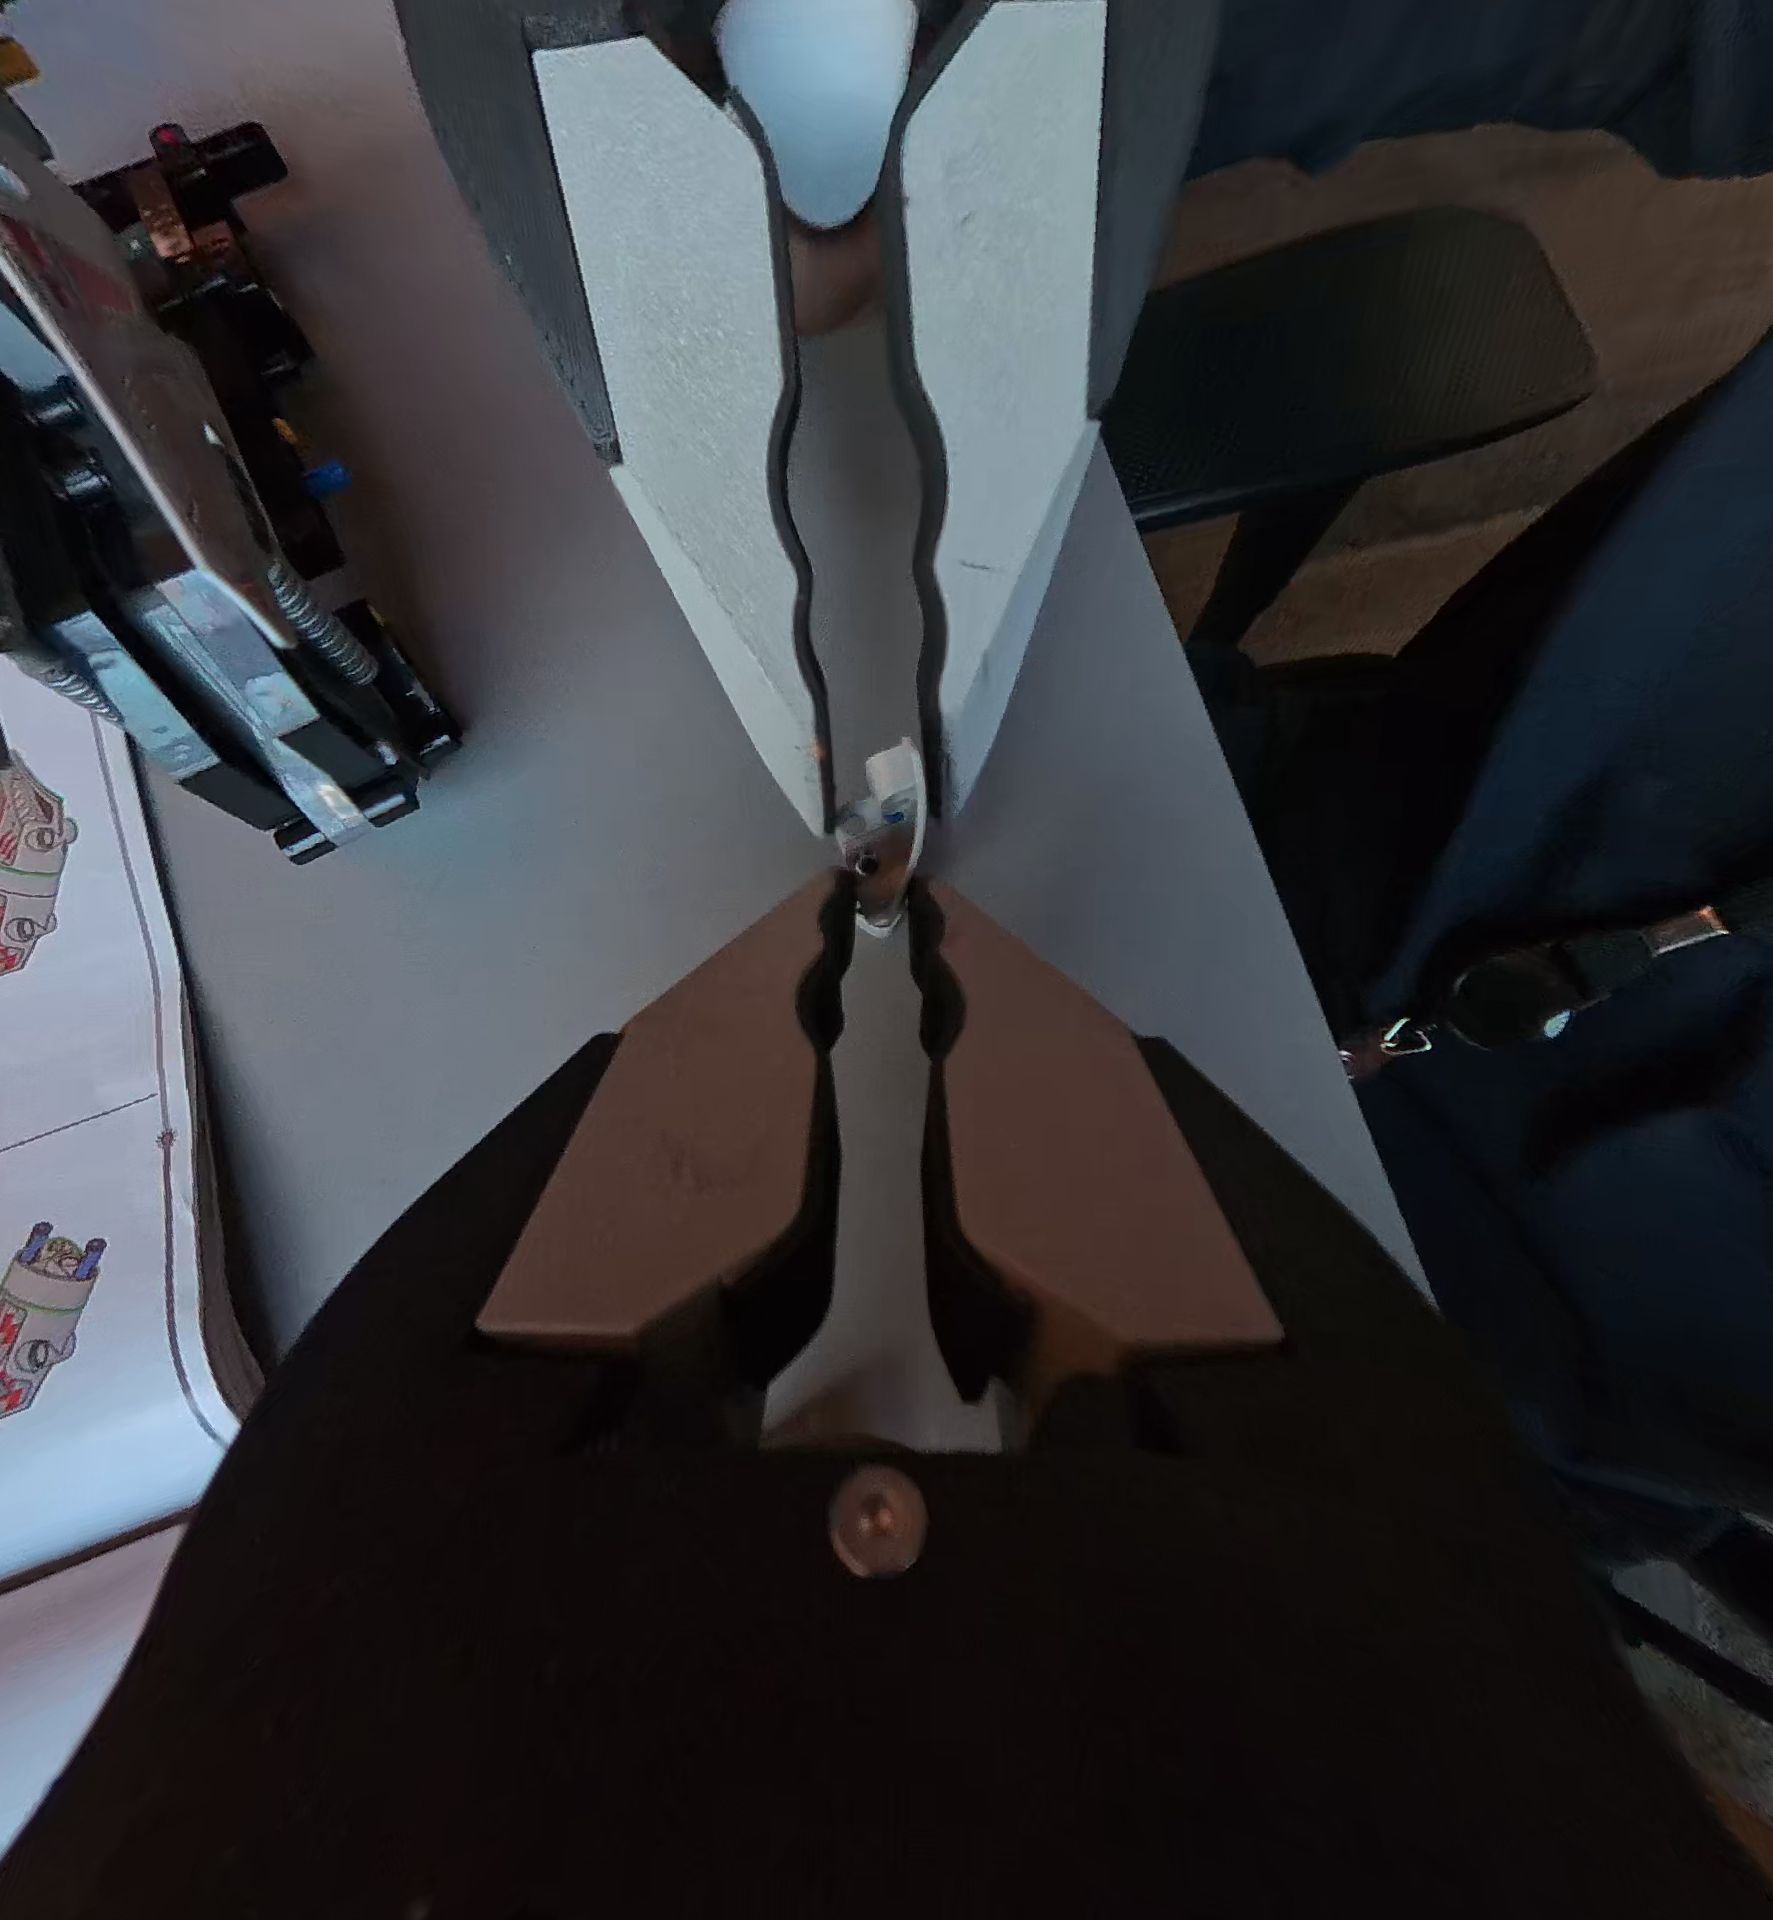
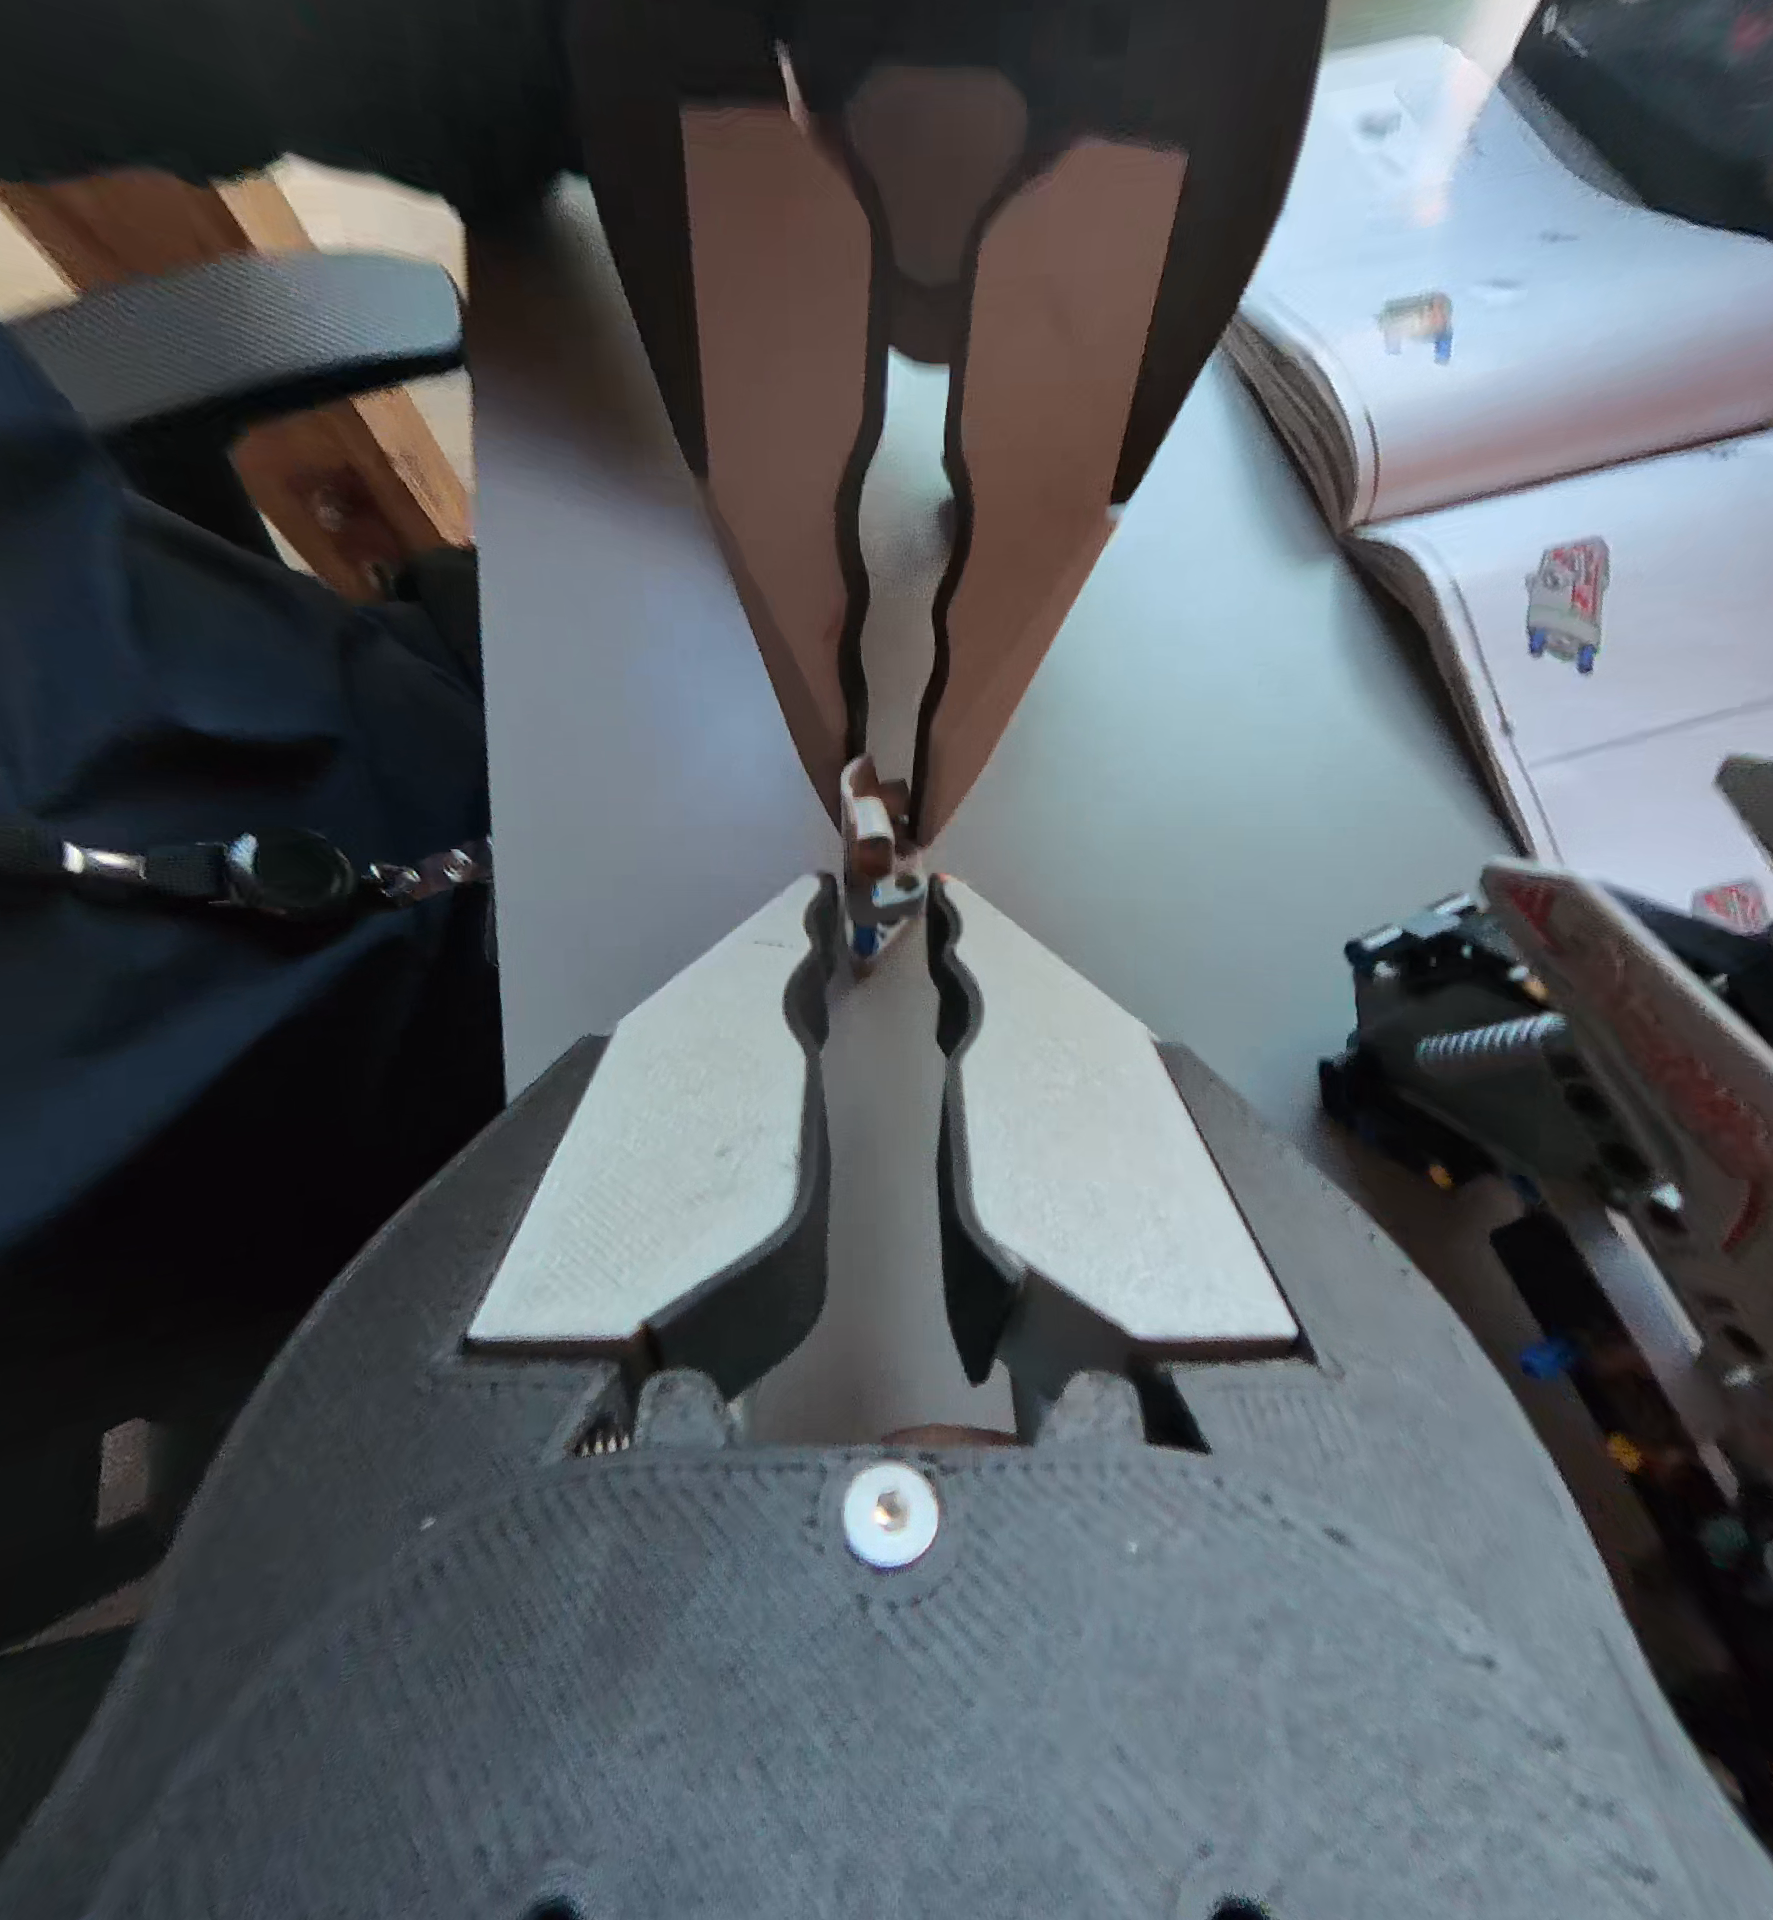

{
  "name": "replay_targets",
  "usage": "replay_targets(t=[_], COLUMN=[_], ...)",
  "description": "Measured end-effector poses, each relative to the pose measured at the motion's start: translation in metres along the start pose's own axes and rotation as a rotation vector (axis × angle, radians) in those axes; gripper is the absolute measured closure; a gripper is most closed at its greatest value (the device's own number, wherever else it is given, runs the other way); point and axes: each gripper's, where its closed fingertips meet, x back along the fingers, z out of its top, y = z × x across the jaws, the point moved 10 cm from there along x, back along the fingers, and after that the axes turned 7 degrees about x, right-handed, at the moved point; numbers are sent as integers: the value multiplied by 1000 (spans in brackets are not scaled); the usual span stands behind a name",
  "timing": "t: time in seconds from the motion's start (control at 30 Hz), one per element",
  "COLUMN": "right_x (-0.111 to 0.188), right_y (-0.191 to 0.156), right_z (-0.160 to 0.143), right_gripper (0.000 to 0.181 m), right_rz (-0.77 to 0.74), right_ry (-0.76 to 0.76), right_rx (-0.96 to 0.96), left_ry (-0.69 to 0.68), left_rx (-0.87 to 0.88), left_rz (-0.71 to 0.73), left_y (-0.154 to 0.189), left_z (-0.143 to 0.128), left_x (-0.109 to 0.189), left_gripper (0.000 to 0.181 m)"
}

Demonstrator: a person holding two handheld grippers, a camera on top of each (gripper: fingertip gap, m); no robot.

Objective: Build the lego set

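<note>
Lego piece (image 1: 887, 831) btwn both tongs.

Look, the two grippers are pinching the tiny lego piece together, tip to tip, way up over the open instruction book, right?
Not over the book. Both wrist views show the grippers meeting over bare white table; the instruction book lies off to the side. The tiny lego piece is pinched between them.

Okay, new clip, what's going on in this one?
A person is building a Lego set with two handheld grippers, which meet tip to tip over a white table. The left gripper and the right gripper both pinch a small white Lego assembly between them, apparently pressing or fitting its parts together. An open instruction booklet lies on the table, and a larger black, partly built model sits beside it, untouched at this moment.
</note>
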Motion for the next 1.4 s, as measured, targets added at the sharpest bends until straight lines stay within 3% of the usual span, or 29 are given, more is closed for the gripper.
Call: replay_targets(t=[0.03, 0.13, 0.27, 0.63, 0.77, 0.9, 1.0, 1.13, 1.4], right_x=[-1, -7, -8, -11, -3, 17, 9, 1, 0], right_y=[-2, -8, -9, -7, -4, -10, -14, -12, -6], right_z=[-3, -7, -5, -15, -15, 8, 19, 22, 9], right_gripper=[168, 175, 179, 180, 170, 157, 171, 174, 175], right_rz=[-20, -63, -55, -57, -124, -108, -151, -143, -74], right_ry=[-35, -130, -148, -56, -96, -15, -151, -247, -147], right_rx=[7, 45, 40, 51, 33, 16, 86, 122, 53], left_ry=[-12, -39, -59, -65, -68, -69, -71, -68, -60], left_rx=[-4, -4, -6, -1, -20, -19, -21, -30, -28], left_rz=[2, -2, 3, 8, 31, 31, 33, 44, 45], left_y=[1, 0, 0, -3, -1, -1, -1, 0, -3], left_z=[1, 4, 6, 6, 6, 7, 7, 6, 3], left_x=[0, -1, -1, -1, -2, -2, -3, -4, -7], left_gripper=[174, 174, 174, 174, 174, 174, 174, 174, 174])
